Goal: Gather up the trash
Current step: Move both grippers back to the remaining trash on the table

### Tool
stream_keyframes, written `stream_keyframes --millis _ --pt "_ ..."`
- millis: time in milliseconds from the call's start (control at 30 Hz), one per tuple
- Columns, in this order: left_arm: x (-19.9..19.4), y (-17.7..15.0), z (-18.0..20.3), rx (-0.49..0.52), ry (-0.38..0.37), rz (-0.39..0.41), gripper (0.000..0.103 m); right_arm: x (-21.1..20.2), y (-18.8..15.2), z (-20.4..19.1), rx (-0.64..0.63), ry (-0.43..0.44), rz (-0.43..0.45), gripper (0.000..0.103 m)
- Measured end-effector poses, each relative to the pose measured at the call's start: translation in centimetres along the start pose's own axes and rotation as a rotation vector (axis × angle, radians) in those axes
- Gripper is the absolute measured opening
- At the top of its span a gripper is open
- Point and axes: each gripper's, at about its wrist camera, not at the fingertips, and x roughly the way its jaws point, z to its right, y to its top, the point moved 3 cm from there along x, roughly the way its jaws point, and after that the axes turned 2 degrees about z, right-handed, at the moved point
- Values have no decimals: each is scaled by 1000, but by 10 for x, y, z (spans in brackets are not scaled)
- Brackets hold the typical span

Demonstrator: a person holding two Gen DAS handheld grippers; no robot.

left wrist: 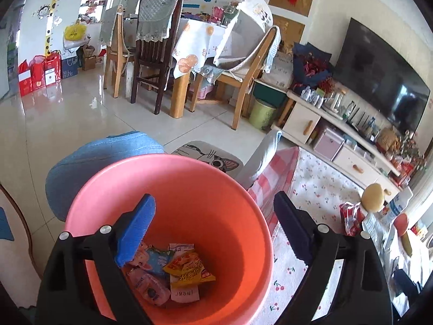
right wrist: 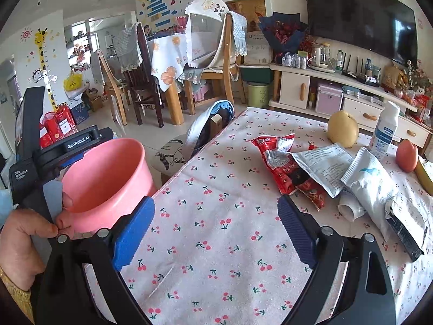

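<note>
Trash first: a red snack wrapper (right wrist: 286, 162) lies on the counter (right wrist: 216, 216) at about 1 o'clock from my right tool (right wrist: 216, 233), with a grey-white printed sachet (right wrist: 324, 162) overlapping its right edge and a larger white pouch (right wrist: 370, 187) beyond that at 2 o'clock. A black-and-white packet (right wrist: 406, 227) sits at the pouch's near end, at 3 o'clock, and a small white roll (right wrist: 349, 208) pokes out from under the pile. More trash is already in the pink bucket (left wrist: 216, 189): I see a yellow snack bag (left wrist: 189, 270), pink wrappers (left wrist: 146, 284) and a pale blue packet (left wrist: 157, 260) on its bottom. My left tool (left wrist: 213, 230) hangs over the bucket's mouth, jaws wide, nothing between them. My right tool is over bare cherry-print cloth, jaws also wide and empty, well short of the wrappers. From the right wrist view the bucket stands off the counter's left edge at 10 o'clock, with the left tool above it and a hand (right wrist: 24, 241) on its handle. Behind the wrappers, at 1 to 2 o'clock, stand a yellow pear (right wrist: 342, 128), a white bottle (right wrist: 385, 130) and a red-orange fruit (right wrist: 406, 154). Farther out: a chair back (right wrist: 213, 124) against the counter's far end, dining chairs and a clothed table at 11 to 12 o'clock, a TV (right wrist: 360, 13) over a low cabinet at 1 o'clock.
</note>
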Motion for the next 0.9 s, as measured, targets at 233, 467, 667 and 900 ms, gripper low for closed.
stream_keyframes --millis 233,467,667,900 --pt "-8 -14 36 124 -11 -10 90 -18 -16 9 -54 -16 11 93" --pt "-15 -26 70 211 -64 -9 90 -35 -26 30 -31 -35 47 93" --pt "-25 -41 97 280 -138 12 90 -48 -33 55 36 -25 81 95" --pt "-35 -52 125 303 -199 16 90 -61 -38 79 71 -14 99 98"
